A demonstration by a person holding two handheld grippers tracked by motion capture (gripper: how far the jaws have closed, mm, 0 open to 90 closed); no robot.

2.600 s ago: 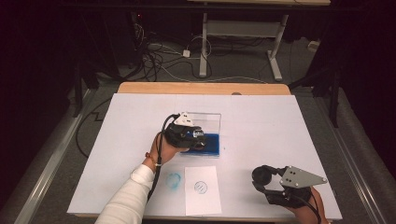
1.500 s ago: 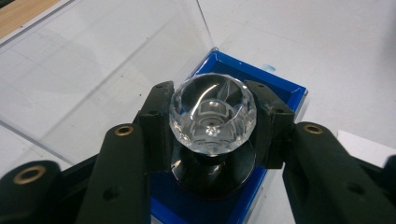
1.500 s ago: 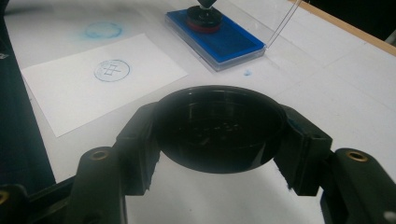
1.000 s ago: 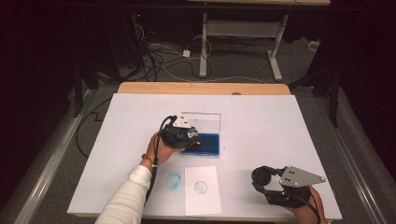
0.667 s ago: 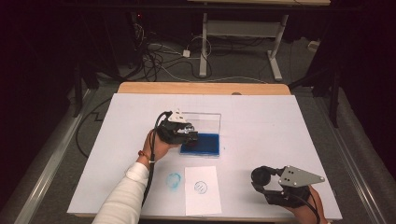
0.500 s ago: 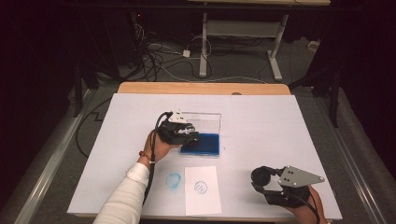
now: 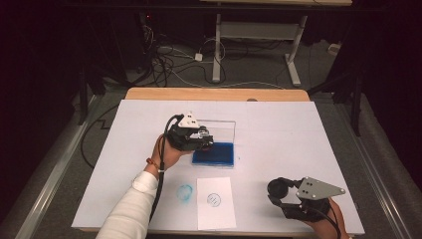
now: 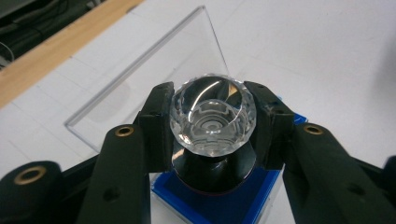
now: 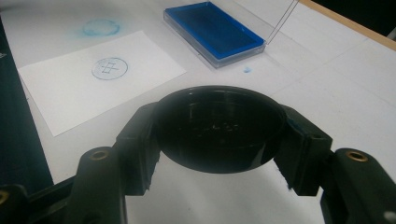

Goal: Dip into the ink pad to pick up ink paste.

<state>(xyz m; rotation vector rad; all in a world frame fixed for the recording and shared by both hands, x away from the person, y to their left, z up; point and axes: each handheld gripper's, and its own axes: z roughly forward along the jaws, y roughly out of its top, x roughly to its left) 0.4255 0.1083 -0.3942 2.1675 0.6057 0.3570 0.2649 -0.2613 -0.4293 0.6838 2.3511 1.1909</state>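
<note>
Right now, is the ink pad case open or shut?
Open. The ink pad case's clear lid stands raised behind the blue pad, and the left gripper holds the stamp over it.

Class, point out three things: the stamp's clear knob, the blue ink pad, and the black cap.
clear knob (image 8: 212, 114), left gripper view, faceted top.
blue ink pad (image 9: 215, 31), right gripper view, inked surface.
black cap (image 9: 219, 128), right gripper view, hollow inside.

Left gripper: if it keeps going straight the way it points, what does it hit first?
Likely the blue ink pad: the left gripper, shut on the stamp, has the stamp's dark base right over it. Whether they already touch is unclear. Behind stands the clear lid.
</note>
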